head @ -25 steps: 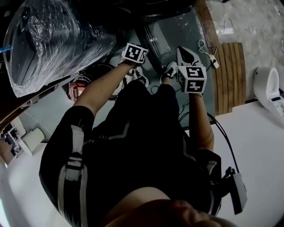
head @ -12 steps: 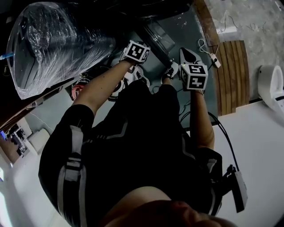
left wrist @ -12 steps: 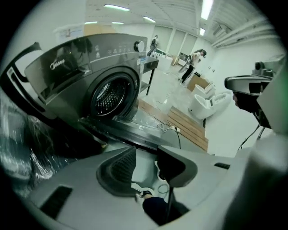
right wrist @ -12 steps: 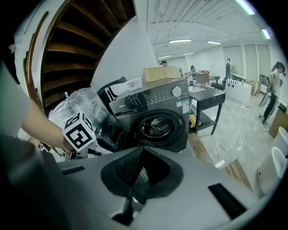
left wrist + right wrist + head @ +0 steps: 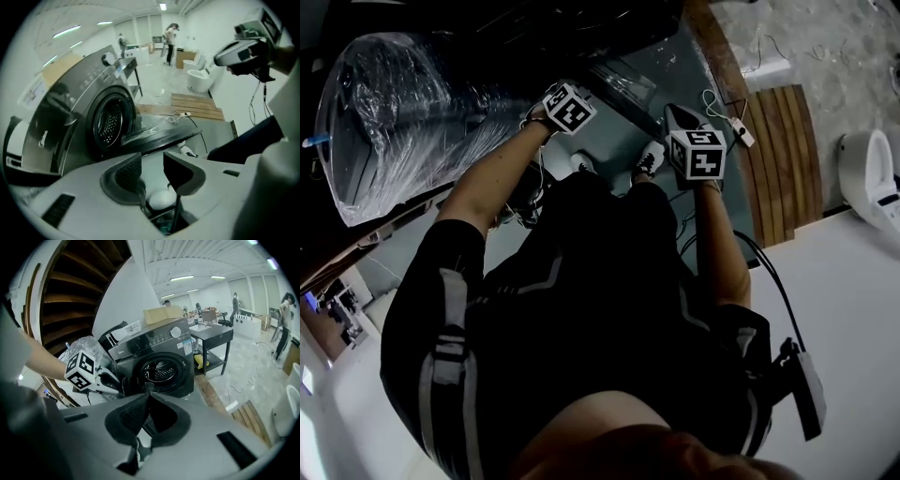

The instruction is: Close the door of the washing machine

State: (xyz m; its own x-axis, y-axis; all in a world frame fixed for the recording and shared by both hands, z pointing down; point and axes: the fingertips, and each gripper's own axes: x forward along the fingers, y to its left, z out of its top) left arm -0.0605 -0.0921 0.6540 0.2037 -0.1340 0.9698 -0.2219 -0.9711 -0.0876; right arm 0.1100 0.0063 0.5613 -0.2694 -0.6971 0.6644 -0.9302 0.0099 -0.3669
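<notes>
The washing machine (image 5: 70,122) stood with its door (image 5: 159,136) swung open, out from the front and away from the round drum opening (image 5: 108,123). In the left gripper view the door showed nearly edge-on, just beyond the jaw tips.

The left gripper (image 5: 153,171) pointed steeply down in front of the machine. Its jaws stood apart with a narrow gap and nothing was caught between them. Whether it touched the door's rim could not be told from any view.

The right gripper (image 5: 147,397) was held further from the machine, facing its front, with the drum opening straight ahead above the jaw tips. Its jaws were pressed together and held nothing.

A cardboard box (image 5: 161,315) lay on top of the machine. A black desk (image 5: 213,336) stood just beside the machine, and a plastic-wrapped bundle (image 5: 403,112) sat near its other side. Wooden slats (image 5: 197,105) lay on the floor beyond the open door.
</notes>
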